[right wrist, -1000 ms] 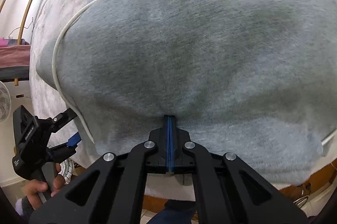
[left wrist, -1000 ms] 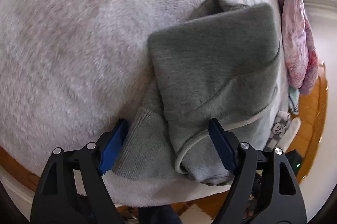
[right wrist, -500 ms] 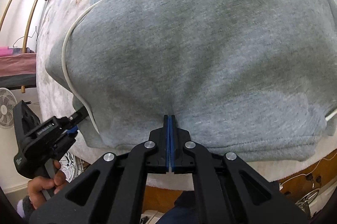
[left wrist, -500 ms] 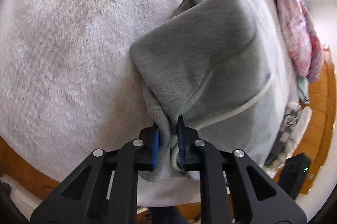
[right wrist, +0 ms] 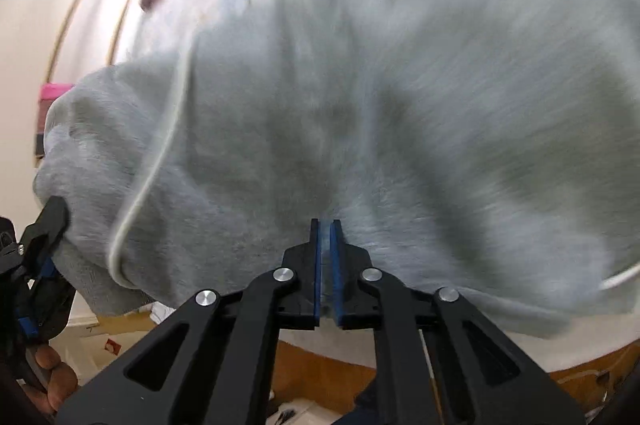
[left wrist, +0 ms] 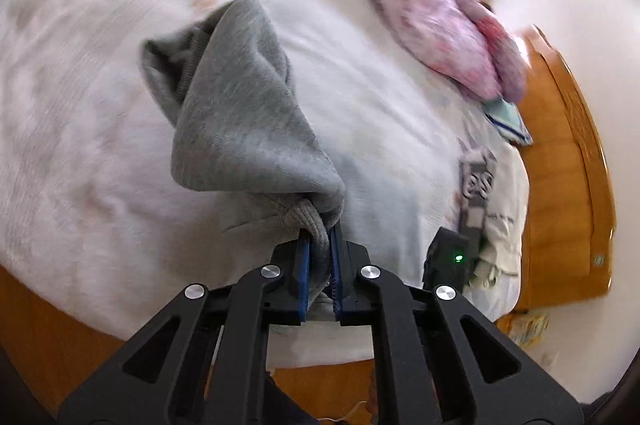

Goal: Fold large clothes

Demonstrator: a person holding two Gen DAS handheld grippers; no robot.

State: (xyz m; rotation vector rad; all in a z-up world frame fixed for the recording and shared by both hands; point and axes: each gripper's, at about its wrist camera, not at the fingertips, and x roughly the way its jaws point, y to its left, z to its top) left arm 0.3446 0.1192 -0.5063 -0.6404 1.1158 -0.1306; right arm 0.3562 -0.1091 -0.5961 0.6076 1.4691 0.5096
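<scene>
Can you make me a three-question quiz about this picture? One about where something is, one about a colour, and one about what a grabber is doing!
1. Where is the pink quilt?
A. on the floor
B. in a basket
C. on the far side of the bed

2. What colour are the pads on the fingers?
A. blue
B. red
C. yellow

3. What is the left gripper doing?
A. standing wide open
B. pinching the grey sweatshirt
C. holding a cup

Answers: C, the quilt is heaped along the bed's far edge; A, both pads are blue; B, the ribbed cuff is squeezed between the fingers.
</scene>
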